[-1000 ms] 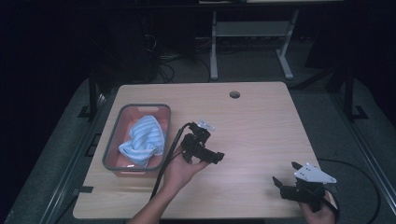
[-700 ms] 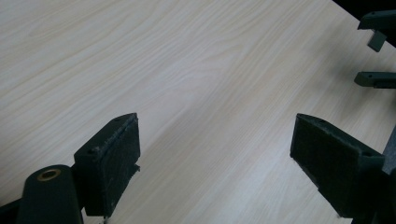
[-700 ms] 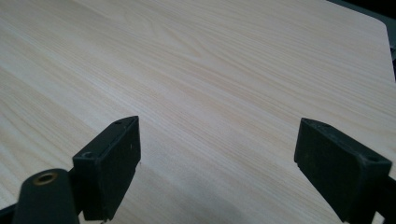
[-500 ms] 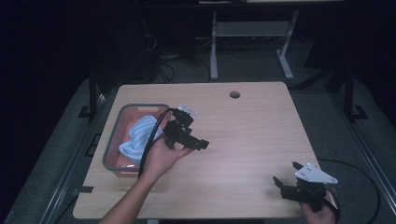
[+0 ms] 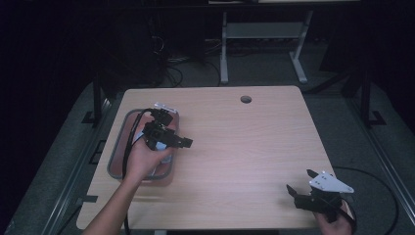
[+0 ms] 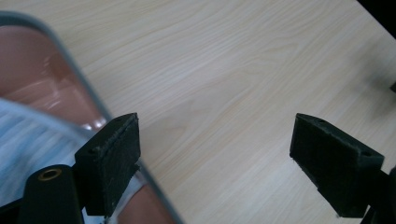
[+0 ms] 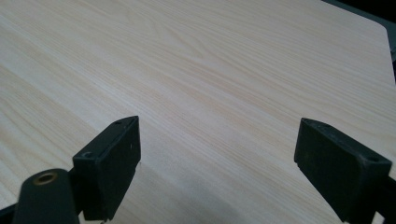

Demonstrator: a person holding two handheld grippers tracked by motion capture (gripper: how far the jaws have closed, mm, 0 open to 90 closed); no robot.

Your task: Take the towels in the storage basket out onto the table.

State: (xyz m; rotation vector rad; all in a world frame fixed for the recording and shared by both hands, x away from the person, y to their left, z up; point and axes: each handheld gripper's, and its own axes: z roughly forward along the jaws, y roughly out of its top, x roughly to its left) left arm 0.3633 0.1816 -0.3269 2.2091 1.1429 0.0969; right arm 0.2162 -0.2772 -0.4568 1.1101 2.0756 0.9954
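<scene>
A grey-rimmed tray (image 5: 116, 147) with a reddish floor sits at the table's left. In it lies a light blue cloth (image 5: 139, 137), mostly hidden under my left hand. My left gripper (image 5: 177, 137) hovers over the tray's right rim, open and holding nothing. In the left gripper view the gripper (image 6: 219, 158) straddles the tray rim (image 6: 93, 100), with the striped blue cloth (image 6: 32, 154) at lower left and bare wood between the jaws. My right gripper (image 5: 300, 180) rests near the front right corner, open and empty. In the right gripper view this gripper (image 7: 217, 163) faces plain tabletop.
The wooden table (image 5: 244, 147) has a round cable hole (image 5: 245, 99) near its far edge. Behind it stand a white desk frame (image 5: 224, 54) and floor cables (image 5: 166, 61). The right gripper's cable (image 5: 377, 176) trails off the table's right side.
My left gripper has swung left from the table's middle to above the tray's right rim. The right gripper has stayed put.
</scene>
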